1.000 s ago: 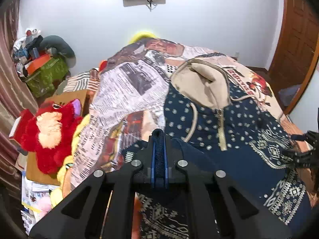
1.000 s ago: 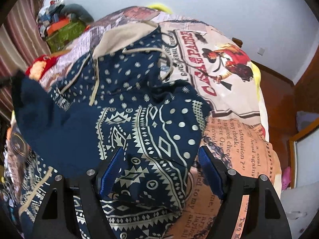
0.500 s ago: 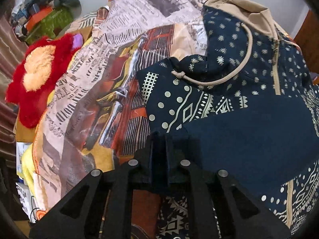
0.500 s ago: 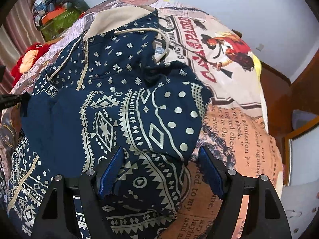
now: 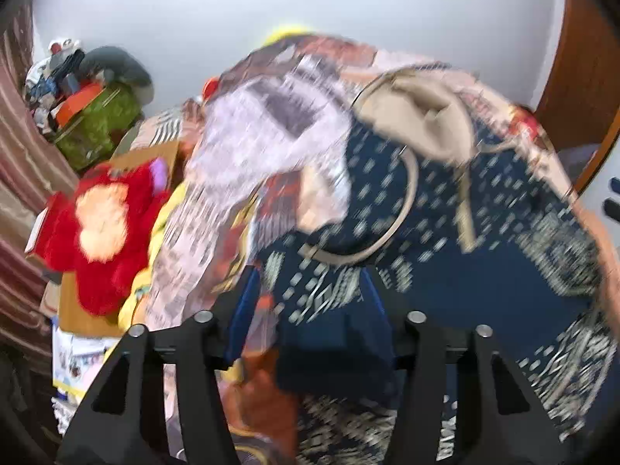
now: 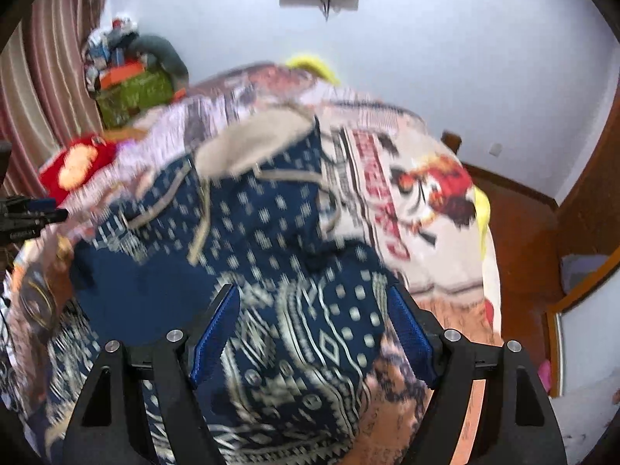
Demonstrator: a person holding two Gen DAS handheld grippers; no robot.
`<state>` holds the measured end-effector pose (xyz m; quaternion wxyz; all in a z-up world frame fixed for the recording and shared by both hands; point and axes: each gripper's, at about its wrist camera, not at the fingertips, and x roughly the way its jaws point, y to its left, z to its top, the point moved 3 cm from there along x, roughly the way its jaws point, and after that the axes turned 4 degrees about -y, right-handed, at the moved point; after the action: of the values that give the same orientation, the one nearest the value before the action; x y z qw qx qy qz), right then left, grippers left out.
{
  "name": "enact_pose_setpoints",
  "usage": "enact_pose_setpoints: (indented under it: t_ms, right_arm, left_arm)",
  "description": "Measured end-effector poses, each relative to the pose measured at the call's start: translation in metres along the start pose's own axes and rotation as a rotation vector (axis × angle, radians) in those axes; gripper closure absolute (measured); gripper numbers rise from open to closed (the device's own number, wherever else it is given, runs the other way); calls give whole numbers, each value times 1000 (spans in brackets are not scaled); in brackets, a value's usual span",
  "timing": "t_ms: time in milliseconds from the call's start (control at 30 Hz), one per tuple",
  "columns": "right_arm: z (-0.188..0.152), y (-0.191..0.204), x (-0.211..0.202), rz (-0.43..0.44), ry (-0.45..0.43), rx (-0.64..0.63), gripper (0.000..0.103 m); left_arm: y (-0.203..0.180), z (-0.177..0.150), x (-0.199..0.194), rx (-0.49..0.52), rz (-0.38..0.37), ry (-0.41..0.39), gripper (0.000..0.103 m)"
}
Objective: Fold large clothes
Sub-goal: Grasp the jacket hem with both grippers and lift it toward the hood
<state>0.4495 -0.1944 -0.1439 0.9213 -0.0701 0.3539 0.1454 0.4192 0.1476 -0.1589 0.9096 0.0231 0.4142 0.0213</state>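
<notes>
Jaws of the left gripper have just been opening and stand apart, a fold of the navy hooded sweatshirt with cream geometric print loose between them — nothing pinched. The right gripper hangs wide over the same sweatshirt, which lies spread on the bed's newspaper-print cover, near a red plush toy.

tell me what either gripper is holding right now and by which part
Nothing is held. The left gripper has just been opening, its jaws apart over the navy patterned hoodie. The right gripper is open above it too.
</notes>
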Motion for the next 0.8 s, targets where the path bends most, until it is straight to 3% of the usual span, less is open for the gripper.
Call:
enact_pose_setpoints:
  t_ms: [200, 367, 800]
  right_arm:
    - [34, 12, 5, 15, -75, -7, 19]
    - [56, 11, 28, 56, -98, 31, 10]
    - [115, 7, 169, 78, 19, 112, 8]
  left_arm:
    - [-26, 49, 1, -43, -79, -92, 38]
    - [-38, 74, 29, -72, -100, -103, 38]
    - [-29, 89, 116, -154, -105, -38, 38]
